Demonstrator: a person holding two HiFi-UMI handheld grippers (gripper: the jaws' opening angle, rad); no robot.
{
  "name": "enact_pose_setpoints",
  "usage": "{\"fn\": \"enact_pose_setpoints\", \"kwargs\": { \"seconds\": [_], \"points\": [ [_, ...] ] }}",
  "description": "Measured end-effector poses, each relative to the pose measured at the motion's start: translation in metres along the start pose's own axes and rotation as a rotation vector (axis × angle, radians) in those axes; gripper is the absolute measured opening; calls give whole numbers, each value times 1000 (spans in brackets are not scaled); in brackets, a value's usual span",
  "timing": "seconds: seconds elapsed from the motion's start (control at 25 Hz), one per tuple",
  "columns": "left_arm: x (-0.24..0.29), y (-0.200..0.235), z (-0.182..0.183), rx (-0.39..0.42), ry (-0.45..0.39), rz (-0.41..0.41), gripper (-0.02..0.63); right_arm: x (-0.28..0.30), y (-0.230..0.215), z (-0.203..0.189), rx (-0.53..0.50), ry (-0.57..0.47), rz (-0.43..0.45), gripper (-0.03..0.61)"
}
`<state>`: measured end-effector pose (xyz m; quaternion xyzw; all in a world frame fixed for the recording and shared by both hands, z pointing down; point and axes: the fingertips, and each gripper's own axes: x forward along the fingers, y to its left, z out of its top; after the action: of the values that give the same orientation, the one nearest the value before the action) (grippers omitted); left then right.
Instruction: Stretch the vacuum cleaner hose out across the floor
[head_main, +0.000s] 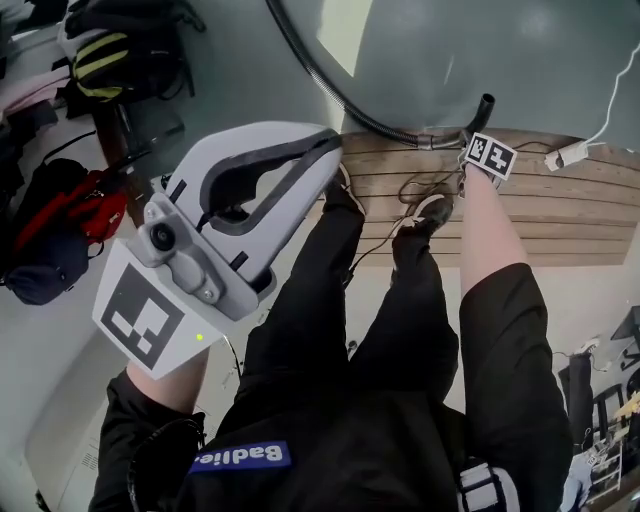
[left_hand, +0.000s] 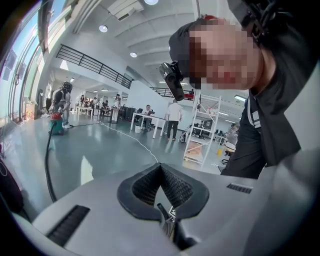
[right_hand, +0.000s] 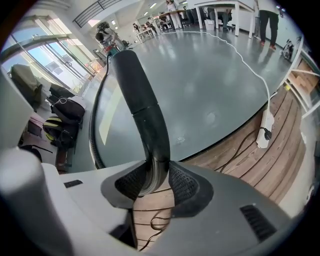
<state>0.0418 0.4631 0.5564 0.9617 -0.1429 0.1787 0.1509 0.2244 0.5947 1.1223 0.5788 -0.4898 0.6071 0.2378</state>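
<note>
The black ribbed vacuum hose curves across the grey floor to a rigid black end tube. My right gripper, under its marker cube, points steeply down by the wooden platform's edge and is shut on that tube, the pads pressing both sides. The hose trails back to the distant vacuum cleaner. My left gripper hangs higher at the left, shut with nothing between its pads. In the left gripper view the hose lies on the floor at the left.
Bags and backpacks lie along the left wall. A wooden platform carries a power strip and loose cables. The person's legs and shoes stand beside the right gripper. A white shelf trolley, tables and people stand far off.
</note>
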Motion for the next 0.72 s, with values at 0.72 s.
{"fn": "enact_pose_setpoints", "kwargs": {
  "seconds": [0.72],
  "points": [
    [-30, -51, 44, 1, -68, -59, -5, -117, 22, -24, 33, -44, 57, 196]
  ]
}}
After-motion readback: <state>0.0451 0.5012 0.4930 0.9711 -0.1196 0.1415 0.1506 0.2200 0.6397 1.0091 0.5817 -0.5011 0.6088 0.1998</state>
